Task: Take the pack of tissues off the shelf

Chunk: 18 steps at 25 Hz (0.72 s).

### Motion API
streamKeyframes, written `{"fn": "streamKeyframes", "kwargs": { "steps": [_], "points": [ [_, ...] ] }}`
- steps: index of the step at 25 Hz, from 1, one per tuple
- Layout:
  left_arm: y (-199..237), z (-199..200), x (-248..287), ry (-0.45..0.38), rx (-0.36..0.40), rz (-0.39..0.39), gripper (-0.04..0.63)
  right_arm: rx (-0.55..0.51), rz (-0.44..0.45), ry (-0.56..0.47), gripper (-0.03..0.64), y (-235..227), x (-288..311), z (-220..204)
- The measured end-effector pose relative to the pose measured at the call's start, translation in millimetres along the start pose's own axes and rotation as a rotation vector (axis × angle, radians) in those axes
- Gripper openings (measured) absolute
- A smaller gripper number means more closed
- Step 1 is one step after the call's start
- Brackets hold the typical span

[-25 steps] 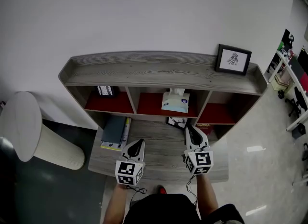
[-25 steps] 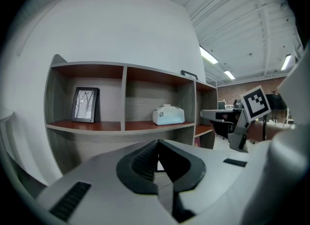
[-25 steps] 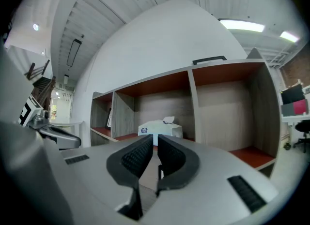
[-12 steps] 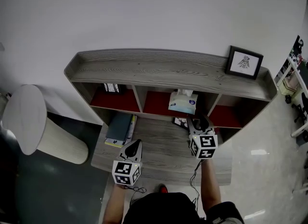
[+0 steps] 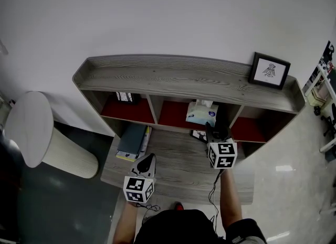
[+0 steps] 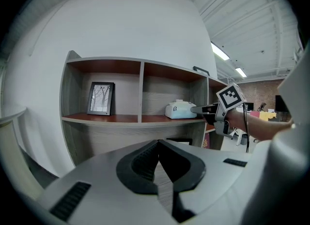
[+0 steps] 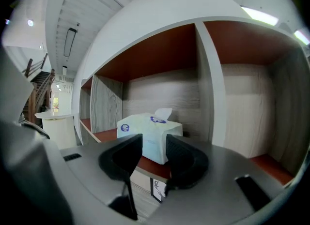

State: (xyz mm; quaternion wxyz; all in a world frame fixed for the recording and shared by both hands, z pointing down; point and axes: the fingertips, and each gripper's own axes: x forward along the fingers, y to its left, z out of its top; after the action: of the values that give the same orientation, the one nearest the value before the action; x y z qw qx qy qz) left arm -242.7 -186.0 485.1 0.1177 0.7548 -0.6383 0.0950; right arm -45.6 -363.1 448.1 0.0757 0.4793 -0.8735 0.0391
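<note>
Tissues sat at the shelf's middle front edge, straight ahead of your right gripper; its just-opened jaws held nothing.

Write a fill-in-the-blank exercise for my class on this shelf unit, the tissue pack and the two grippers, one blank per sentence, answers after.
1. The tissue pack sits in the ___ compartment of the shelf unit.
2. In the head view, a framed picture stands on the unit's top at its ___ end.
3. The left gripper has its jaws ___ (open or shut).
4. The right gripper has its jaws ___ (open or shut).

Answers: middle; right; shut; open.

Note: the right gripper's jaws have just been opening. The pack lies ahead of them, not between them.
</note>
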Motion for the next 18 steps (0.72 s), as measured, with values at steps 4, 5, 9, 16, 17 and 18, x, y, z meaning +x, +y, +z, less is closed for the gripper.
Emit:
{"fn": "streamKeyframes", "kwargs": {
  "steps": [4, 5, 9, 16, 17, 18],
  "points": [
    [1, -1, 0, 0.004, -0.009, 0.010, 0.008, -0.015, -0.020, 0.014, 0.088, -5, 2, -3],
    [1, -2, 0, 0.003, -0.011, 0.010, 0.008, -0.019, -0.022, 0.015, 0.073, -5, 3, -3],
    [0, -2, -1, -0.001, -0.012, 0.011, 0.007, -0.027, -0.026, 0.016, 0.037, -4, 4, -4],
    [2, -4, -6, -0.002, -0.022, 0.017, 0.006, -0.036, -0.011, -0.011, 0.029, 2, -4, 2],
    [1, -4, -7, -0.003, -0.023, 0.016, 0.007, -0.035, -0.007, -0.019, 0.029, 3, -7, 4],
    [0, -4, -8, -0.004, -0.023, 0.014, 0.006, -0.032, -0.004, -0.026, 0.029, 4, -10, 6]
  ]
}}
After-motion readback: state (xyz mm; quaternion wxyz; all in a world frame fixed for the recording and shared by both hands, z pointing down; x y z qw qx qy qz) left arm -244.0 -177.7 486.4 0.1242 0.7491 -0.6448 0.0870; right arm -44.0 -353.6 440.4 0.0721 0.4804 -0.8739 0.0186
